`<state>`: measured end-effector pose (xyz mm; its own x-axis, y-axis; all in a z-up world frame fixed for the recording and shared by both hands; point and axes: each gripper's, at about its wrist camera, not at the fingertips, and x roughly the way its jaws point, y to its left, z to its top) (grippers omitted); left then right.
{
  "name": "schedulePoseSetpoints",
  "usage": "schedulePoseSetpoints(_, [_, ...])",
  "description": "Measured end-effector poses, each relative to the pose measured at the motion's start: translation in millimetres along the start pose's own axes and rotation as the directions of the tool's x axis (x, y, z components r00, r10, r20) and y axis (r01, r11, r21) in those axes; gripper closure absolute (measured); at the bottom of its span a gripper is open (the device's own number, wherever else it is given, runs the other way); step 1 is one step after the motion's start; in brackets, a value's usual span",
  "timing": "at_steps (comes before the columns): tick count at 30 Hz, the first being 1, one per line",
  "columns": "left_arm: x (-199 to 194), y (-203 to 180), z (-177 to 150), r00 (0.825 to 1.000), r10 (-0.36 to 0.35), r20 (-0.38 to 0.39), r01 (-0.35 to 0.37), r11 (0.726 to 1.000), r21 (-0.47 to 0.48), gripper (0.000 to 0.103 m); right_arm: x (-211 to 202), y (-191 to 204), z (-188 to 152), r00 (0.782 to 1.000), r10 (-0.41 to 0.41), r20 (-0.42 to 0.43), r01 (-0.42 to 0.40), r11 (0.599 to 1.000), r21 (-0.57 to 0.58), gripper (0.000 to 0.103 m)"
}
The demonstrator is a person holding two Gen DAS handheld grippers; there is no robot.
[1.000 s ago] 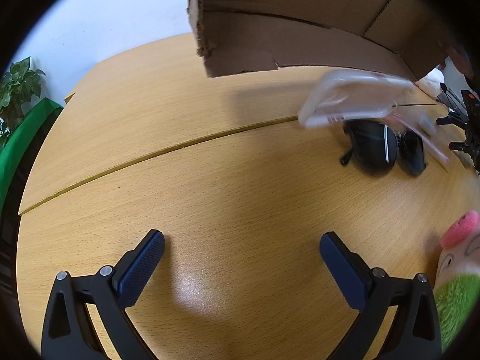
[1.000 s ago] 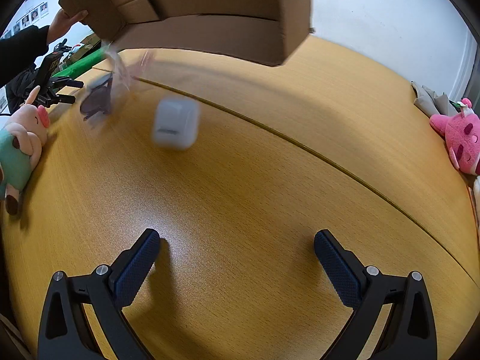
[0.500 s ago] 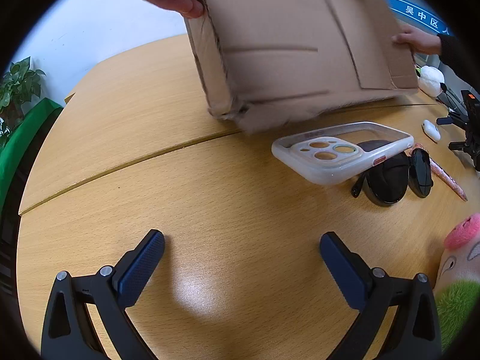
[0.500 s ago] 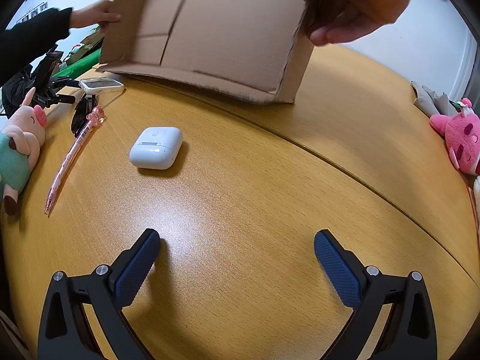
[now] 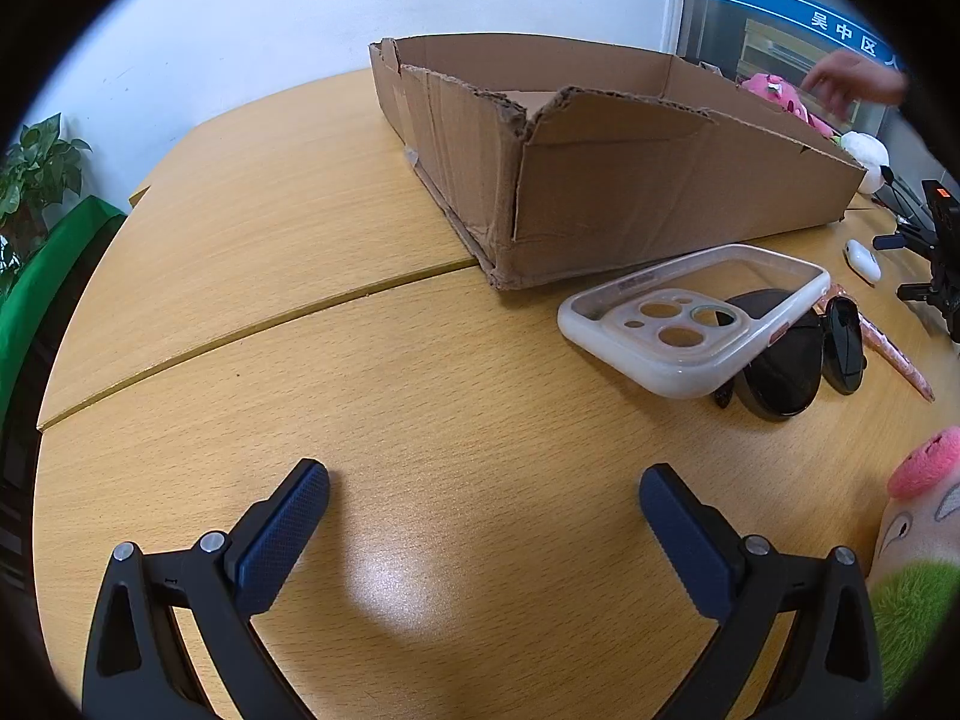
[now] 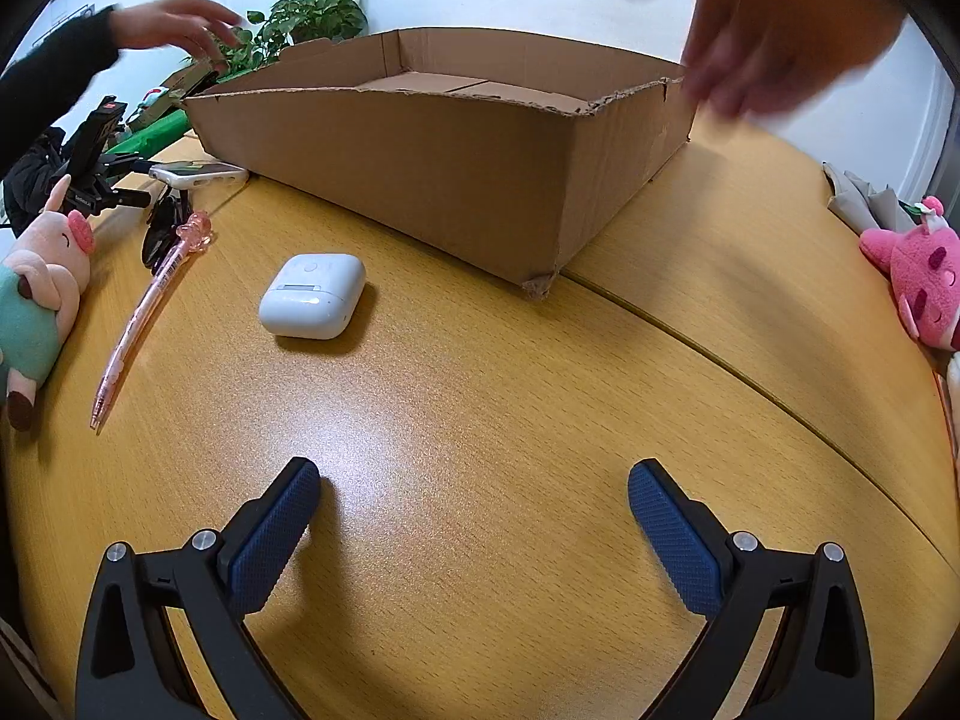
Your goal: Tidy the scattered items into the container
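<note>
Both grippers, left (image 5: 483, 519) and right (image 6: 474, 516), released, empty; white plastic earbud case (image 6: 312, 295) lies just beside open brown cardboard box (image 6: 420, 174); approach squarely, pinch its long sides.

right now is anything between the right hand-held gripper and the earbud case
Nothing visible. Bare table lies between the open right hand-held gripper and the earbud case; the pen lies off to its left.
</note>
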<state>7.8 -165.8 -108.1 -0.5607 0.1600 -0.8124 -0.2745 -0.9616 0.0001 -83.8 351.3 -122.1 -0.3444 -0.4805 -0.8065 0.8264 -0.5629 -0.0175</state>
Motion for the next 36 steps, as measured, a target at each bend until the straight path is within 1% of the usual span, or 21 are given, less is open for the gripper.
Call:
schedulePoseSetpoints(27, [-0.4, 0.7, -0.8, 1.0, 0.0, 0.001, 0.0, 1.0, -0.001, 0.0, 0.5, -1.1, -0.2, 1.0, 0.001, 0.0, -0.001, 1.0, -0.001, 0.0])
schedulePoseSetpoints(28, [-0.5, 0.8, -0.7, 0.998, 0.067, -0.005, -0.068, 0.994, -0.089, 0.0, 0.5, -1.1, -0.2, 1.0, 0.001, 0.0, -0.001, 1.0, -0.001, 0.0])
schedulePoseSetpoints(36, [1.4, 0.8, -0.9, 0.997, 0.08, -0.006, -0.08, 0.991, -0.109, 0.0, 0.6, -1.2, -0.2, 1.0, 0.001, 0.0, -0.001, 1.0, -0.001, 0.0])
